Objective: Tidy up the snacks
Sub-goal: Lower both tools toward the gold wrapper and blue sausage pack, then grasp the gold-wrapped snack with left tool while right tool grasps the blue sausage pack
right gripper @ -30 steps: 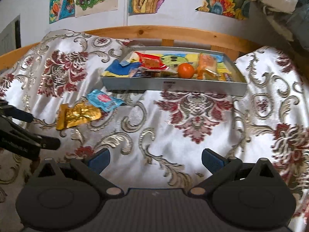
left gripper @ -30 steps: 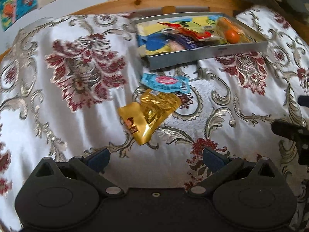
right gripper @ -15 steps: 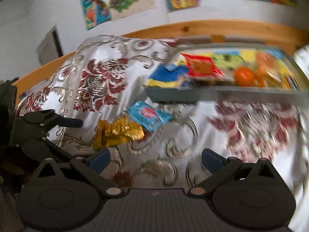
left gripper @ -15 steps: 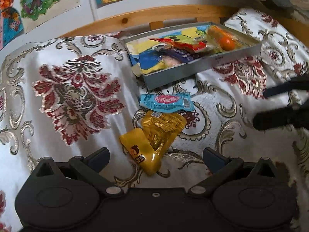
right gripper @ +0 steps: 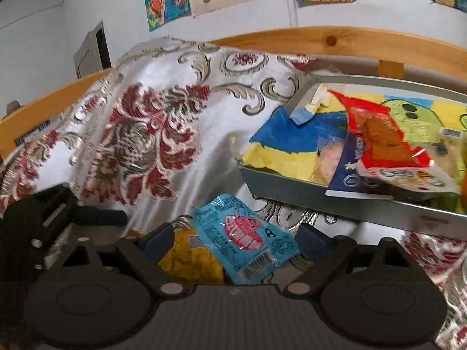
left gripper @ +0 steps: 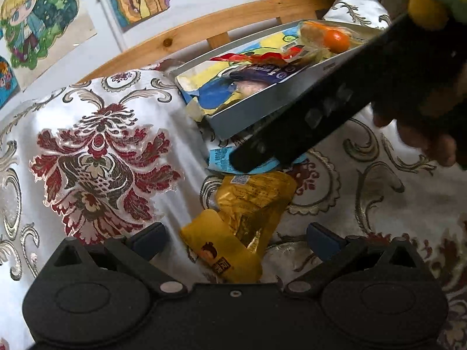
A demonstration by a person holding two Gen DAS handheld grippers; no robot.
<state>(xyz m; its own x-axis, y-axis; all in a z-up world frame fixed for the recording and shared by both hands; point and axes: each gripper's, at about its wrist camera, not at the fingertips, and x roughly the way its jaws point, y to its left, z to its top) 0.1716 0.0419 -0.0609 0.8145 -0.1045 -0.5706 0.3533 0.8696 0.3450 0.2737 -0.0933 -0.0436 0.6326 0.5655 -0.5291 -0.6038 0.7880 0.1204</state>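
Since the earlier frames, the right gripper (right gripper: pixel 235 234) is being brought down over the blue packet (right gripper: pixel 248 237), and the left gripper (left gripper: pixel 233 237) is being moved close to the gold packet (left gripper: pixel 245 218). The task is judged mostly done: several snacks and an orange (left gripper: pixel 335 39) are already lying in the grey tray (left gripper: pixel 262 102), while these two packets are being left on the patterned bedspread (left gripper: pixel 96 157), just beside it. Both pairs of jaws are being held wide apart; each packet is being straddled, nothing gripped.

both grippers (left gripper: pixel 235 234) (right gripper: pixel 235 237) apparently wide-jawed, low
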